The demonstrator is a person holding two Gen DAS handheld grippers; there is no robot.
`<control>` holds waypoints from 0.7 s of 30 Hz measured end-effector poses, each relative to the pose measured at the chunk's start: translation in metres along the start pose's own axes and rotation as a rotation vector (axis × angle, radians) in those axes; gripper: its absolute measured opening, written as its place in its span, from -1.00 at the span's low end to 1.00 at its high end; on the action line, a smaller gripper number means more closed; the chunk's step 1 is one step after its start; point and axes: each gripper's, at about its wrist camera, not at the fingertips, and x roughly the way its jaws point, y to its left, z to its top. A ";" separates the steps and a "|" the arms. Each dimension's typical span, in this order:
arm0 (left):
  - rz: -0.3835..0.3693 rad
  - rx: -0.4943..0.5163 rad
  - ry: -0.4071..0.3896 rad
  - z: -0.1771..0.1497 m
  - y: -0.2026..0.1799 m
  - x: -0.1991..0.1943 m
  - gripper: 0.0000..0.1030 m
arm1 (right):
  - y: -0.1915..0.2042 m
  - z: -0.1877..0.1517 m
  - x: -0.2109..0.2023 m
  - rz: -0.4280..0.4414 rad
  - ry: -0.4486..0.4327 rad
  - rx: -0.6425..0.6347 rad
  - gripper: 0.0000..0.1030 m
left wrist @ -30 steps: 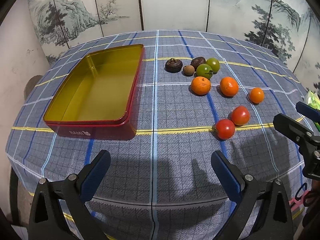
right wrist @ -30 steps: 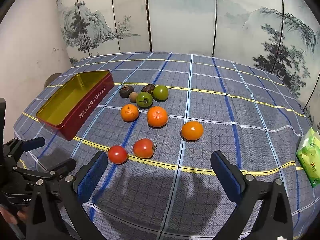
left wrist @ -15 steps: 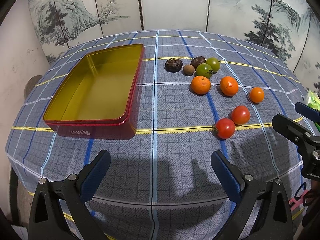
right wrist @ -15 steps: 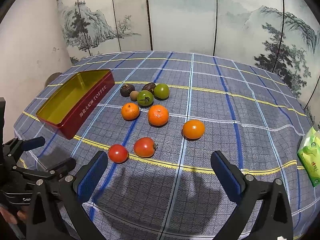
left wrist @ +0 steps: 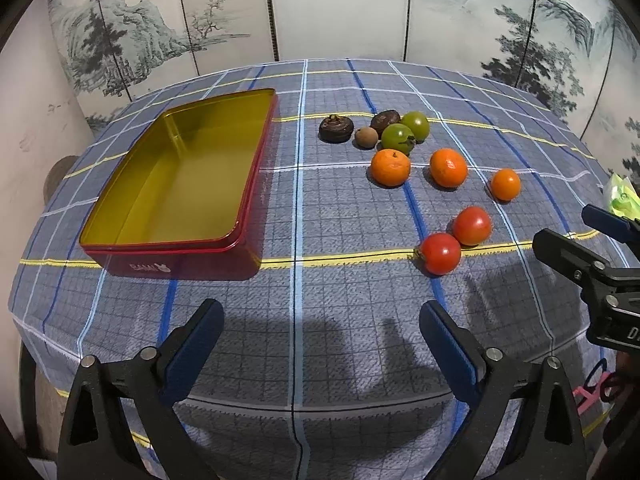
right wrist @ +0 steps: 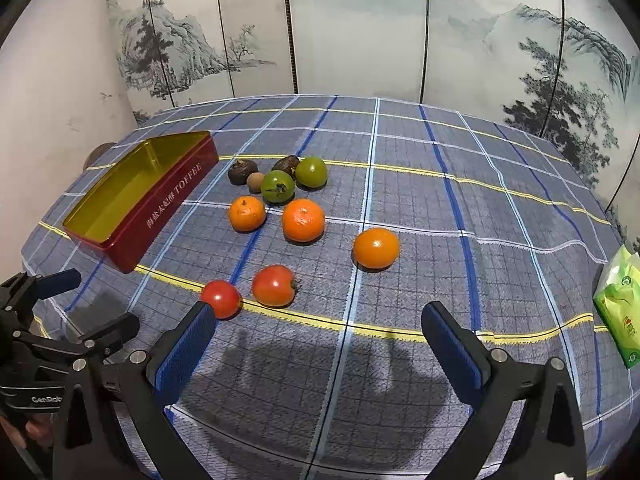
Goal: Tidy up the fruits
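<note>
Fruit lies scattered on the blue plaid tablecloth [left wrist: 304, 208], all of it outside the red tin [left wrist: 180, 184], which sits open and gold-lined to the left. Farthest back is a tight cluster: two dark brown fruits [left wrist: 336, 129], a small tan one [left wrist: 366, 137] and two green tomatoes [left wrist: 397, 139] (the greens touch each other). In front of them three oranges [left wrist: 391, 167] run in a loose row to the right, the smallest [left wrist: 505, 184] well apart from the other two. Nearest are two red tomatoes [left wrist: 440, 253], just beside each other on a yellow stripe.

Left gripper [left wrist: 320, 340] hovers above the near edge of the cloth, its blue-padded fingers spread wide with nothing between them. Right gripper [right wrist: 320, 340] is likewise wide open and holds nothing; its left finger tip sits just beside the nearer red tomato [right wrist: 221, 298] in its own view. A green packet [right wrist: 620, 312] lies at the cloth's right edge.
</note>
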 end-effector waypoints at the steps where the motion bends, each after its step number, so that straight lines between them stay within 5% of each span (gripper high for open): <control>1: -0.004 0.003 0.001 0.000 -0.001 0.000 0.83 | -0.001 0.000 0.001 -0.003 0.002 0.002 0.98; 21: -0.213 0.086 0.059 0.026 -0.039 0.026 0.30 | -0.037 -0.015 0.019 -0.026 0.048 0.077 0.98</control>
